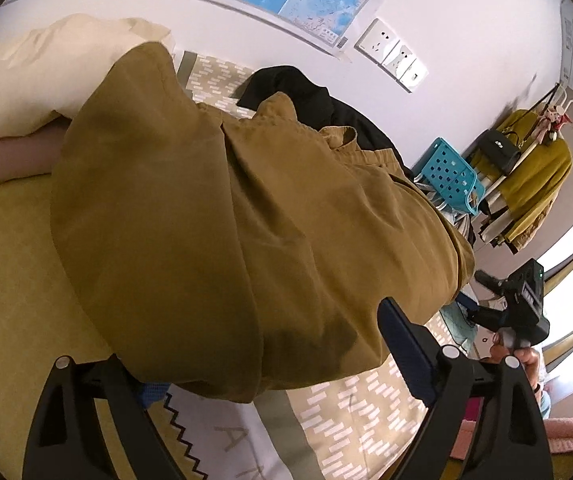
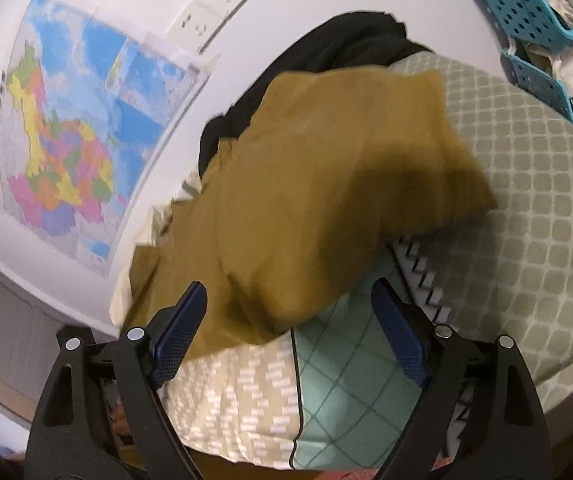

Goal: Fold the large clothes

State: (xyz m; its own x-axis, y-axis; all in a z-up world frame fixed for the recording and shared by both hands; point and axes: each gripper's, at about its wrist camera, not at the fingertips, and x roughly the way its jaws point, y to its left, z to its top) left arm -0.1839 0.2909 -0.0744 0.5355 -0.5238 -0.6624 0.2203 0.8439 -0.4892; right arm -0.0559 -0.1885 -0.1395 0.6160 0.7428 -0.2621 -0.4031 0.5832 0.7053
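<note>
A large mustard-brown garment lies spread and rumpled on the bed. My left gripper is at its near hem with the jaws wide apart. The cloth drapes over the left fingertip and hides it, while the right finger's pad shows bare beside the hem. In the right wrist view the same garment is bunched in front of my right gripper, which stands open. Its left pad is at the cloth's edge and its right pad is bare. A hand holds the right gripper past the garment's right end.
A black garment lies behind the brown one, by the wall. A cream pillow sits at the far left. A blue perforated basket and a clothes rack stand beyond the bed. A map hangs on the wall.
</note>
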